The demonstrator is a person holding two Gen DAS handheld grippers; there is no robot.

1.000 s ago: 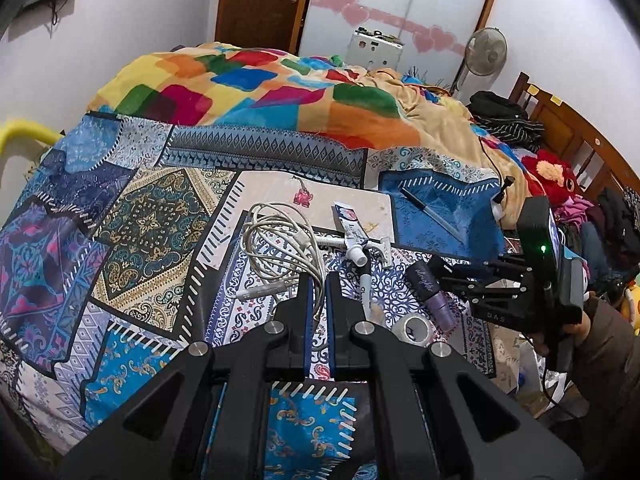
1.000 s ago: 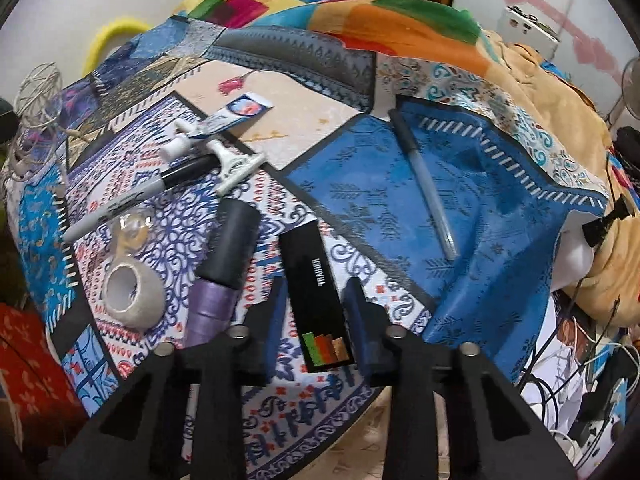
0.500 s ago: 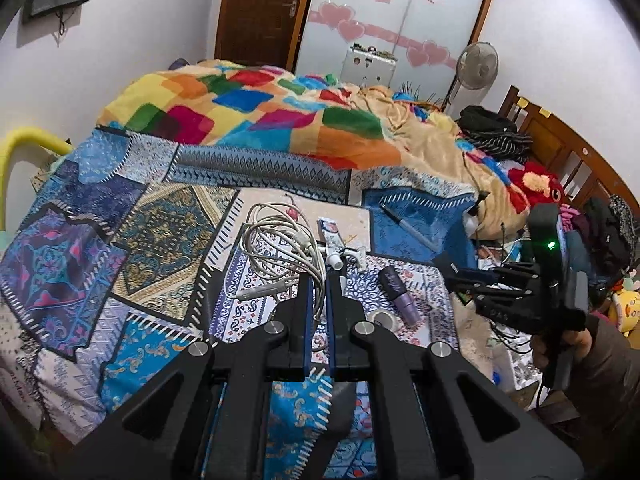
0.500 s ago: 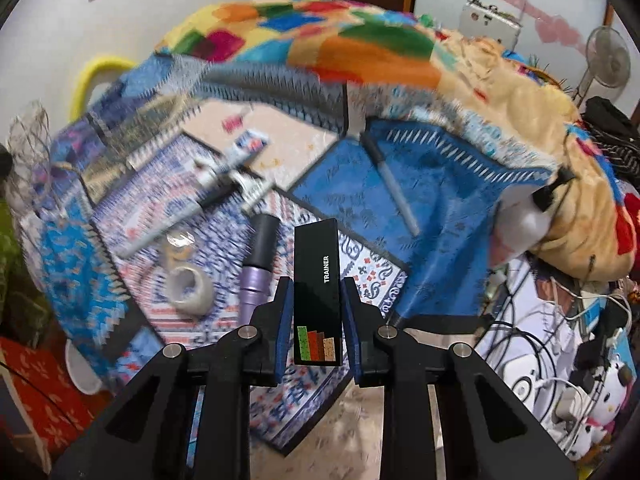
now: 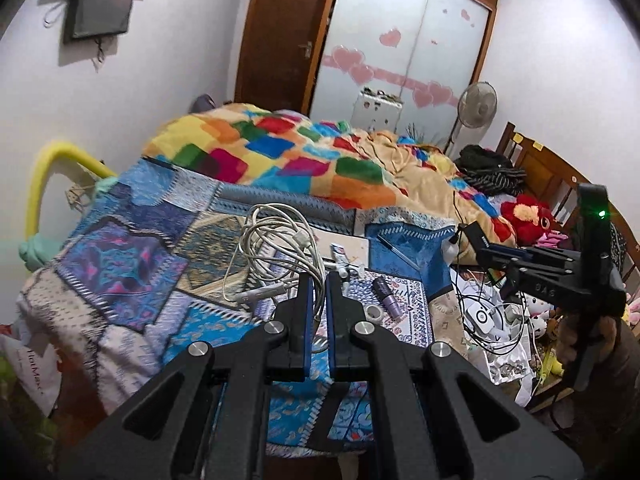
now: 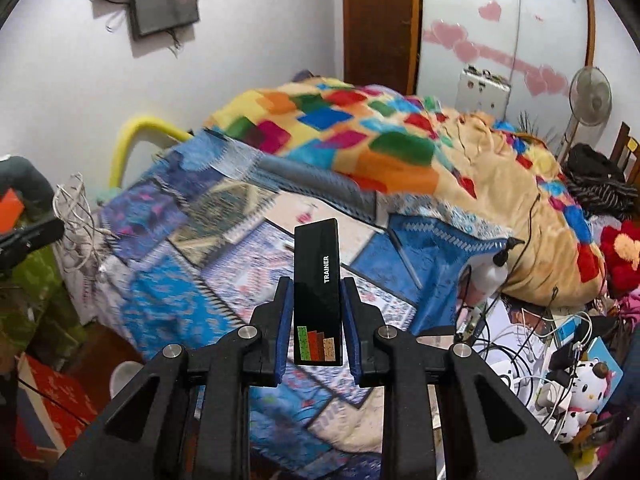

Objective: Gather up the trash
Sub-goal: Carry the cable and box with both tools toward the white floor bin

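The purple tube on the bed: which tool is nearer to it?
Left, seemingly. The left tool, clamping the cable bundle, is just beside the purple tube; the right tool, holding a black box, is farther aside.

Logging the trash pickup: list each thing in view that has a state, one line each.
left gripper: shut on the white cable bundle.
white cable bundle: coiled, lifted off the bed, hanging from the fingers.
right gripper: shut on the black box.
black box: held upright, clear of the bed.
purple tube: lying on the bed cover.
tape roll: lying flat on the bed cover.
door: closed.
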